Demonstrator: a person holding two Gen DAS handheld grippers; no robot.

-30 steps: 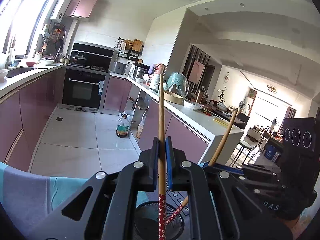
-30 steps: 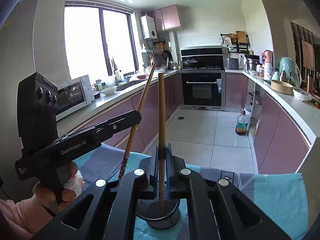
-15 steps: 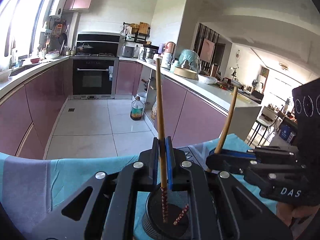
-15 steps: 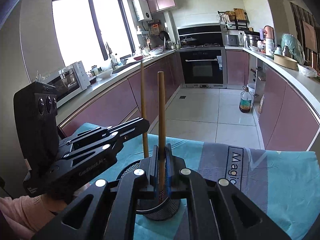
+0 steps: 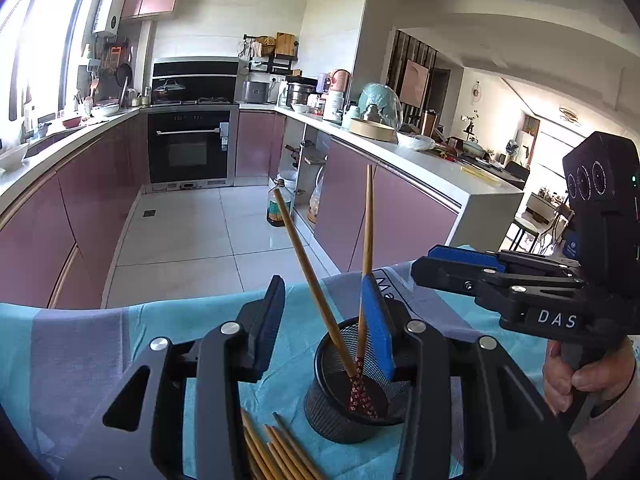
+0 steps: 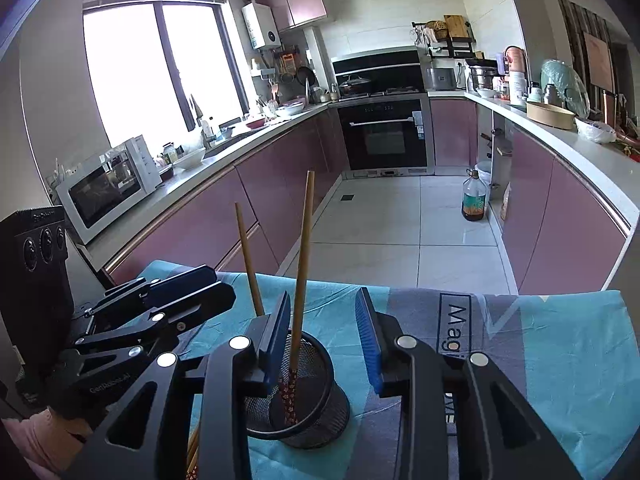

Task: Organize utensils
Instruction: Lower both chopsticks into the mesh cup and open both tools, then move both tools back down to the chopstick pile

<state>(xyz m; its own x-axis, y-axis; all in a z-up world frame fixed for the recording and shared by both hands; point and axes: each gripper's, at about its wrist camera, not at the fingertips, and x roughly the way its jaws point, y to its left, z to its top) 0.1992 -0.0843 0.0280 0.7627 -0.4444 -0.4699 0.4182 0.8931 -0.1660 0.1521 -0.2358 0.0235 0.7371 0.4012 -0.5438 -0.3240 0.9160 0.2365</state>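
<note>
Left wrist view: left claw point(image 5: 326, 320) being held open, empty. Two chopsticks point(image 5: 310, 280) being leant inside mesh cup point(image 5: 348, 408) at 5 o'clock on cloth-covered surface point(image 5: 80, 340). Loose chopsticks point(image 5: 276, 452) lying at 6 o'clock; judged light, stiff, slippery; best gripped mid-shaft.

Right wrist view: right claw point(image 6: 324, 328) being held open, nothing gripped, cup directly beneath at 6 o'clock.

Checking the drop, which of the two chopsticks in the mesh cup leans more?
In the left wrist view, the left chopstick leans hard left; the right chopstick stands nearly upright in the mesh cup.
</note>
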